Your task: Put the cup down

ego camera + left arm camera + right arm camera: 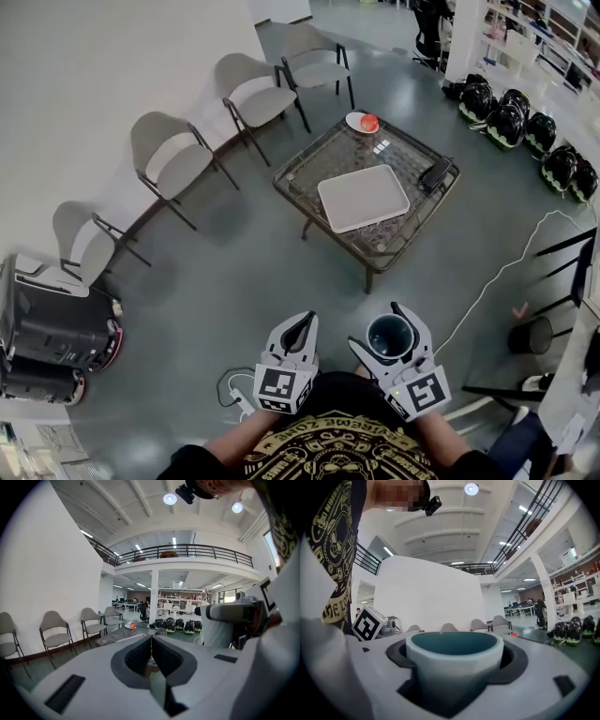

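A cup [387,337] with a pale outside and a dark teal inside stands upright between the jaws of my right gripper [388,333], which is shut on it. In the right gripper view the cup [454,665] fills the space between the two jaws. My left gripper [300,330] is held beside it to the left, shut with nothing in it. In the left gripper view its black pads [140,656] meet, and the cup's ribbed side [220,632] shows at the right. Both grippers hang over the grey floor, short of the glass table [309,176].
On the glass table lie a white tray [363,197], a plate with an orange thing [362,122] and a black device [436,172]. Grey chairs [169,159] line the white wall at left. Helmets [506,117] lie at the upper right. A white cable [497,277] crosses the floor.
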{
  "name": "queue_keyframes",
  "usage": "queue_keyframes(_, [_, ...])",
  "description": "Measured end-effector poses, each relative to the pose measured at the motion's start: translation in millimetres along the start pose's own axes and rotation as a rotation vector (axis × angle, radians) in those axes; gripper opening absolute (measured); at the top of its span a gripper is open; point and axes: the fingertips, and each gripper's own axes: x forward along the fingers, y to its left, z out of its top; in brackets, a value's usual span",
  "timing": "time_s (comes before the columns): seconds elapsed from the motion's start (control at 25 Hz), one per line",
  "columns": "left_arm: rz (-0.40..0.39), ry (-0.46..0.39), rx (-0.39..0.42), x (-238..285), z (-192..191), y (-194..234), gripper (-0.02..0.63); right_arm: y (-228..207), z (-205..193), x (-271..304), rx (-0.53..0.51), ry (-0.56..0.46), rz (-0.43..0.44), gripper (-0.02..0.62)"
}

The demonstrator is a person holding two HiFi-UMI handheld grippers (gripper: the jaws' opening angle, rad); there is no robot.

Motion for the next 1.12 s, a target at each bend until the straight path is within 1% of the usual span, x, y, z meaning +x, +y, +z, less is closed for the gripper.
queue_keyframes(0.12, [-0.033, 0.013, 0.003, 5.9, -1.5, 7.6, 0.009, -1.5, 2.1, 11.7, -0.007, -0.002, -0.031, 0.39])
queue_keyframes(0.32, [-0.064, 0.025, -0.008, 13.9, -2.3, 23.4, 0.009, 0.9, 4.9, 27.9, -0.016, -0.003, -0.058, 0.39])
queue_keyframes(0.52, [-0.103, 0.015, 0.003, 21.1, 4.8, 37.0, 0.009, 2.4, 8.0, 44.0, -0.026, 0.0, -0.096, 0.39])
queue_keyframes(0.92, [-0.165, -0.009, 0.035, 17.6, 8.8, 80.7, 0.009, 26.5, 11.8, 83.1, -0.06, -0.009, -0.165, 0.39])
queue_keyframes(1.12, [-0.18, -0.013, 0.044, 12.1, 12.2, 108.8, 0.009, 40.8, 16.5, 107.1, -0.071, -0.019, -0.189, 0.39])
